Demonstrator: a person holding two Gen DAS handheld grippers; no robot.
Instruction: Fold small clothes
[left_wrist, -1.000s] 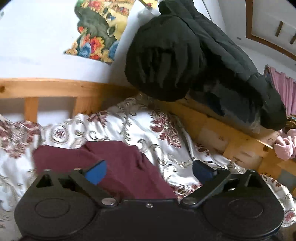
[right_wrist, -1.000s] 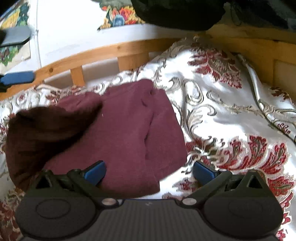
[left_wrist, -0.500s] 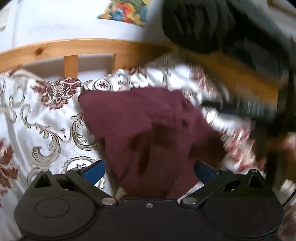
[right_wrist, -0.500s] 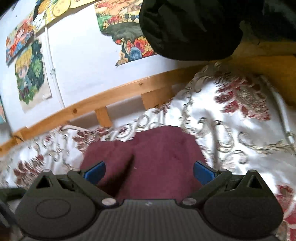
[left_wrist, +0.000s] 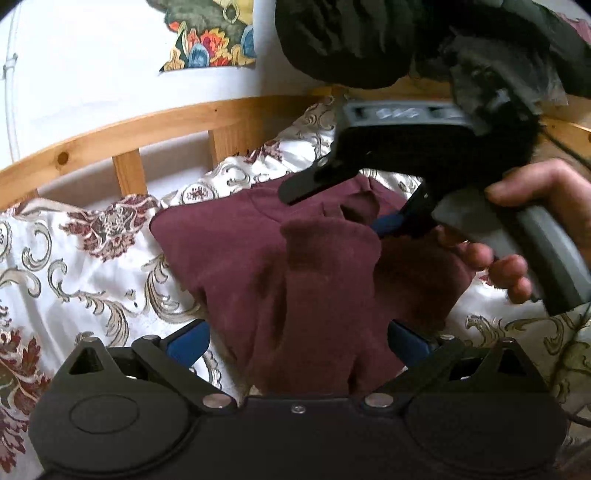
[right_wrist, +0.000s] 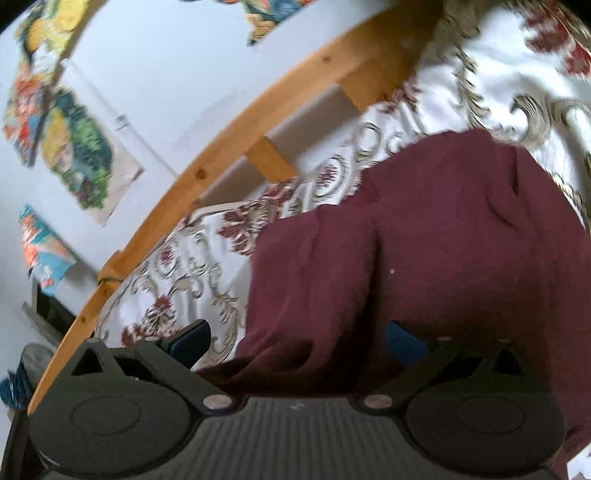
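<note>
We kept both the left gripper and right gripper spread wide over the soft maroon knit garment bunched mid-bedspread, ready to pinch an edge for folding.

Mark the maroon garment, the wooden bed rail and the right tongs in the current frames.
maroon garment (left_wrist: 229, 240), left wrist view, on the flat upper-left panel of the cloth.
wooden bed rail (left_wrist: 147, 123), left wrist view, on the curved top bar.
right tongs (left_wrist: 343, 205), left wrist view, midway between its two open fingertips.
</note>
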